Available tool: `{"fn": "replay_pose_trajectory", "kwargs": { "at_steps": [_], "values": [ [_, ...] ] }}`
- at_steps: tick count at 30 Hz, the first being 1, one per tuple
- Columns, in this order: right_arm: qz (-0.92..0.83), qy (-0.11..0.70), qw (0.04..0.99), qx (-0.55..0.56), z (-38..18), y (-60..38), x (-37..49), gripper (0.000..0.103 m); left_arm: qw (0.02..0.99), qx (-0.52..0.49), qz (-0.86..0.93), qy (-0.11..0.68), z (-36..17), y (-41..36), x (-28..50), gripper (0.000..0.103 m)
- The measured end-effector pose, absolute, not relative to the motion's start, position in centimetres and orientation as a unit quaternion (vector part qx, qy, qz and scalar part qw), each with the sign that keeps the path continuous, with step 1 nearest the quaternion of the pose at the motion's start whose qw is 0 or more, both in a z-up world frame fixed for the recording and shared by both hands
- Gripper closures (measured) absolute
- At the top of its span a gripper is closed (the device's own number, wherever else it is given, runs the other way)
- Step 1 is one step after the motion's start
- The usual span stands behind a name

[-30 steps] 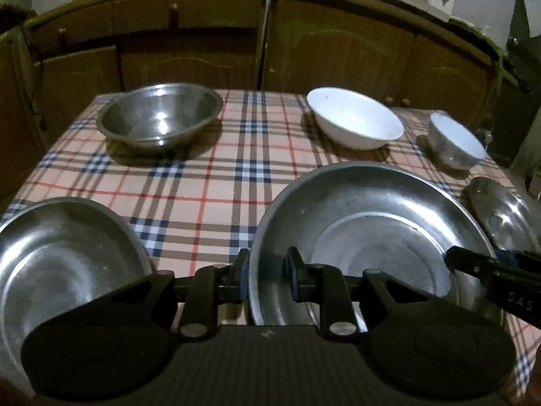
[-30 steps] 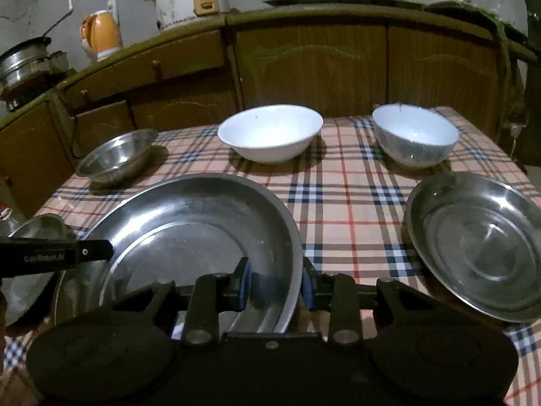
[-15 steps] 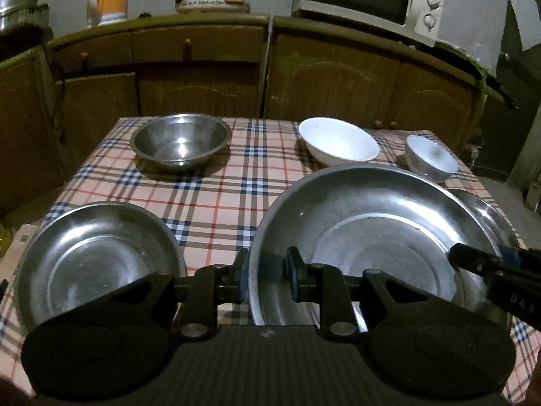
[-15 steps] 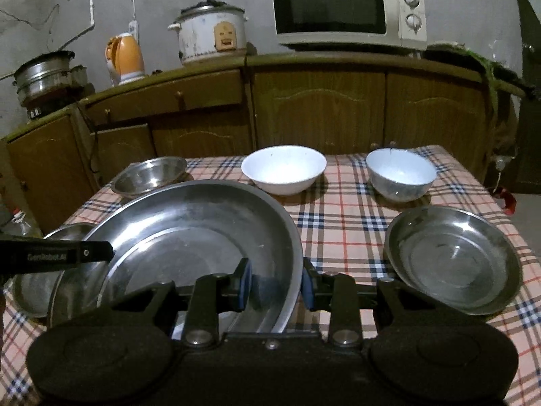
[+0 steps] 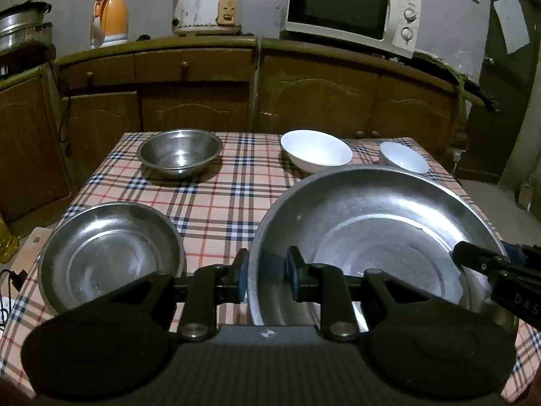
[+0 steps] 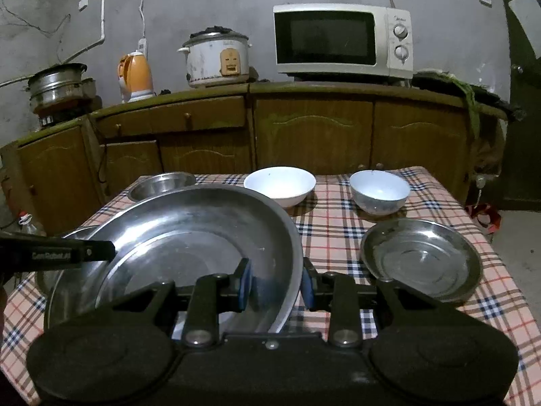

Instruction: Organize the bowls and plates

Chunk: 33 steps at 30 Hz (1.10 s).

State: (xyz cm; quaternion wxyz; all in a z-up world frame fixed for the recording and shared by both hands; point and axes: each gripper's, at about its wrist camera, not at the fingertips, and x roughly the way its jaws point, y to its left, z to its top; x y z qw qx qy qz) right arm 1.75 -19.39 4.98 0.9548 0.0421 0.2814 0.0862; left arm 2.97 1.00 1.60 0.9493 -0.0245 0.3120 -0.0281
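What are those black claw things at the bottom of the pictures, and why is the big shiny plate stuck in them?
Those are grippers, pinching tools that a person holds, one in each hand. Each has a small camera looking out along its two fingers, so you get one picture from each.

The left gripper pinches the left rim of the big steel plate, and the right gripper pinches its right rim. Together they carry it.

On the checked table sit two smaller steel plates, one on the left and one on the right. Farther back are a steel bowl and two white bowls, a wide one and a deeper one.
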Motion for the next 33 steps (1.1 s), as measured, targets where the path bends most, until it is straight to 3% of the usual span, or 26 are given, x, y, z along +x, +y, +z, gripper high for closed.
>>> {"fn": "replay_pose_trajectory", "kwargs": {
  "at_steps": [33],
  "values": [
    [0.087,0.269,0.958,0.045,6.1,-20.9,-4.9,0.065,0.955,-0.010,-0.033,0.293,2.1,-0.5,-2.3,0.078]
  ]
}}
